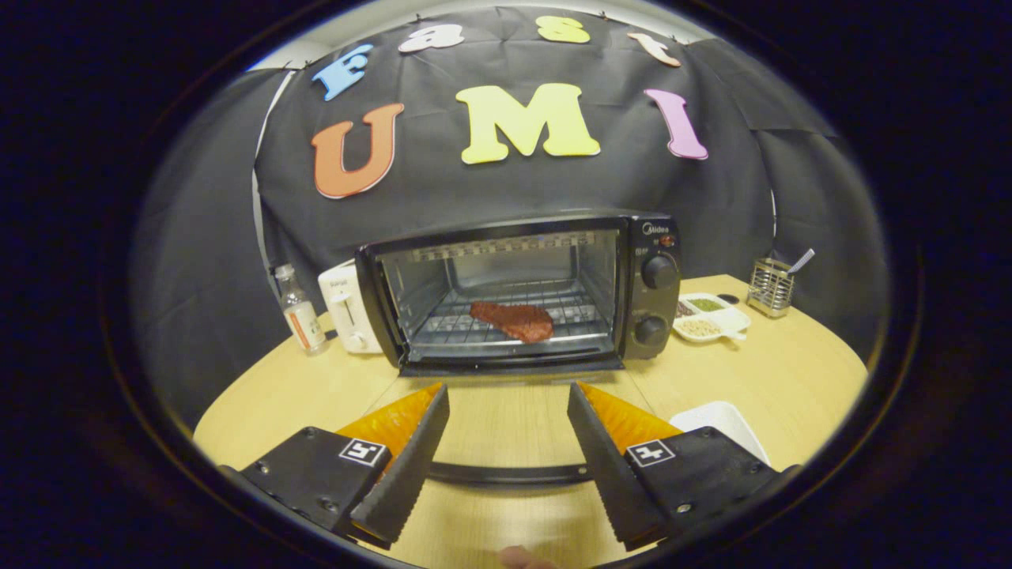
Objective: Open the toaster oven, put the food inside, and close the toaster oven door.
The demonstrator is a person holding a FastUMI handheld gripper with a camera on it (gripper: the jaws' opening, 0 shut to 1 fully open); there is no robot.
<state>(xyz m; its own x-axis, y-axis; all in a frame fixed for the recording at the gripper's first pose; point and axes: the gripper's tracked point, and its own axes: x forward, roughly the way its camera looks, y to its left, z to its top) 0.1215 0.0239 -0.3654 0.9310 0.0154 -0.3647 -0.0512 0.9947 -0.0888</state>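
gripper (507, 387): fingers spread wide, holding nothing
steak (512, 320): already on the rack inside the toaster oven (518, 292)
door handle (510, 474): down low between the fingers, long axis running left-right
left to do: probably just swing the door shut

gripper (508, 387) | two wedge-shaped fingers with ribbed inner faces | square coded marker on each mount | screws in mounts | curved bar joining them
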